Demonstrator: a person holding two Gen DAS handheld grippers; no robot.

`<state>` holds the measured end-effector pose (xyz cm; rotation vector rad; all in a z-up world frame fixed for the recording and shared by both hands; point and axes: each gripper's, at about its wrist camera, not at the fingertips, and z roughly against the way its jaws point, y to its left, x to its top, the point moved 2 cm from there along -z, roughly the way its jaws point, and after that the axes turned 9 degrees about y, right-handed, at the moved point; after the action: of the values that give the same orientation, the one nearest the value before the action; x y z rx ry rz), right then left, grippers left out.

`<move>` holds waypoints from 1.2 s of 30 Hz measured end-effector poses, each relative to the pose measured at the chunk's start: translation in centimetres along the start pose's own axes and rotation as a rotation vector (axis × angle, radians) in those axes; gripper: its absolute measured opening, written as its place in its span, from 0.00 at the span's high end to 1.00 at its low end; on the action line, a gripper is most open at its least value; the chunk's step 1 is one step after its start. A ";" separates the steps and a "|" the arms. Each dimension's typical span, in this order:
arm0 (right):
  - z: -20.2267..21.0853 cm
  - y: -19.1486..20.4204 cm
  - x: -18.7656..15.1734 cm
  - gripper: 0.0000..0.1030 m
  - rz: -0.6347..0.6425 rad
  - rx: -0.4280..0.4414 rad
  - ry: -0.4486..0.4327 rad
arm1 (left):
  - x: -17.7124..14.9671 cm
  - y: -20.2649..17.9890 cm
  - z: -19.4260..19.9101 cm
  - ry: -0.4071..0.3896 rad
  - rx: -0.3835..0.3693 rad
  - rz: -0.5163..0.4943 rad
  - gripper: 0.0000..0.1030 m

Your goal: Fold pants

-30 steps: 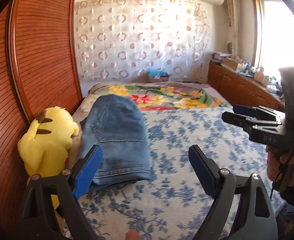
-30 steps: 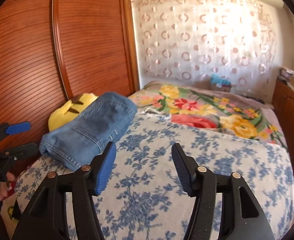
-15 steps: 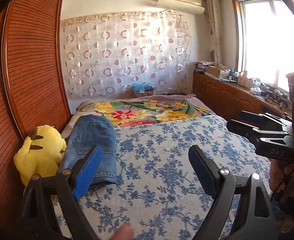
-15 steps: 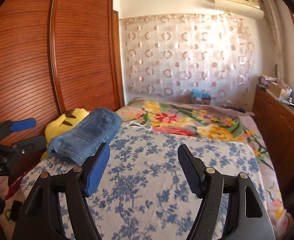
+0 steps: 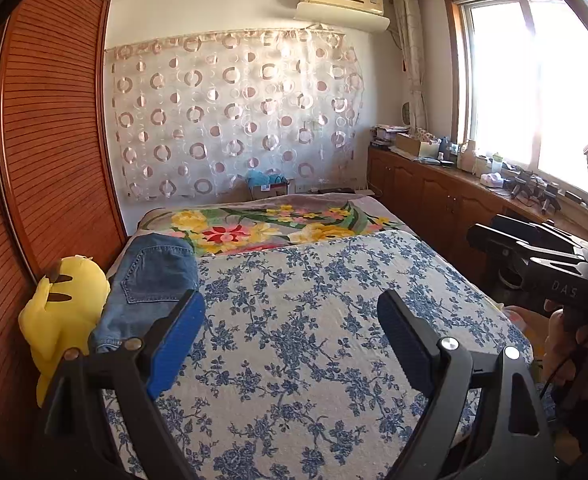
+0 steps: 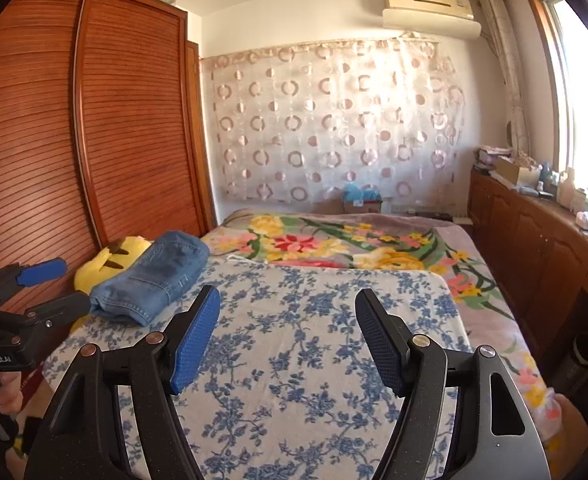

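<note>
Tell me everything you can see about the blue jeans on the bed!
The jeans are faded blue denim, folded into a thick bundle with a stitched back pocket on top. They lie along the bed's left edge on the blue-flowered bedspread, against the yellow plush toy. Neither gripper touches them.

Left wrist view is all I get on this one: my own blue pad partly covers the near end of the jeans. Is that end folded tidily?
Observer: In the right wrist view, the near end of the jeans shows as a stacked folded edge, lying on the blue-flowered cover.
Operator: Are the right tongs holding anything?
Observer: No. The right tongs are open, with only bedding showing between the pads.
Operator: And the left tongs from outside?
Observer: The left tongs are open at the bed's near left corner, with nothing between their pads.
</note>
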<state>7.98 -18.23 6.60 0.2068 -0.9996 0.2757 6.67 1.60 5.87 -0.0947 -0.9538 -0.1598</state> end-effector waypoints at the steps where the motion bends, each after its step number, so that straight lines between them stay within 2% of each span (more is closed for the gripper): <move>1: 0.3 -0.2 -0.1 0.30 -0.003 -0.003 -0.001 | 0.0 -0.3 0.1 0.001 -0.002 0.001 0.14; 16: 3.9 -0.5 -2.7 0.30 0.002 -0.046 -0.005 | -1.3 -2.0 0.9 0.018 0.012 0.023 0.14; 25: 3.6 0.5 -4.3 0.30 0.008 -0.061 0.001 | -2.9 -1.6 0.9 0.037 0.018 0.030 0.14; 36: 3.1 0.1 -5.6 0.30 -0.031 -0.063 0.011 | -4.0 -0.8 1.7 0.019 0.045 0.042 0.14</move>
<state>2.65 -19.81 3.42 0.1637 -0.9919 0.2167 2.87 1.50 3.59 -0.0717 -0.9355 -0.1005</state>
